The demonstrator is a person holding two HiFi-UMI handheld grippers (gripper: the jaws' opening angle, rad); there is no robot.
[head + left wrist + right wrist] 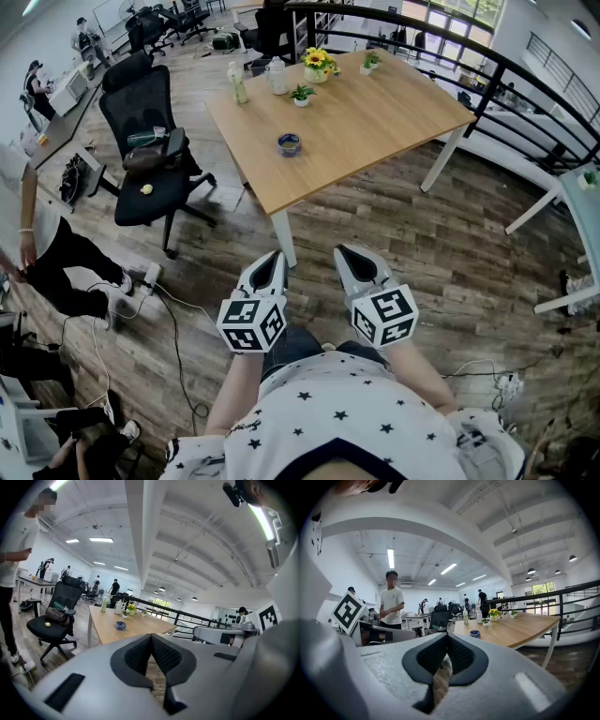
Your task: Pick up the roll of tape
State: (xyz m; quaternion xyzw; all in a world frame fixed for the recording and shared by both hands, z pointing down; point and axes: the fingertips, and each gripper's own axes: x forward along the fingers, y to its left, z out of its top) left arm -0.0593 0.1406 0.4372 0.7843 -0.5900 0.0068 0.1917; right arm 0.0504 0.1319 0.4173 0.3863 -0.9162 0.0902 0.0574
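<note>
The roll of tape (289, 143) is a small blue ring lying on the wooden table (375, 117), near its front left part. It also shows as a blue ring (120, 626) in the left gripper view and as a blue ring (475, 633) in the right gripper view. My left gripper (275, 255) and right gripper (343, 251) are held side by side close to my body, over the floor, well short of the table. Both point towards the table. Both are shut with nothing between the jaws: left gripper (151, 635), right gripper (447, 636).
A black office chair (150, 141) with a bag on it stands left of the table. Small potted plants (302, 95), a sunflower pot (318, 64) and bottles (238, 82) sit at the table's far side. A black railing (525, 84) runs behind. Cables (173, 328) lie on the floor at left, near a person (56, 253).
</note>
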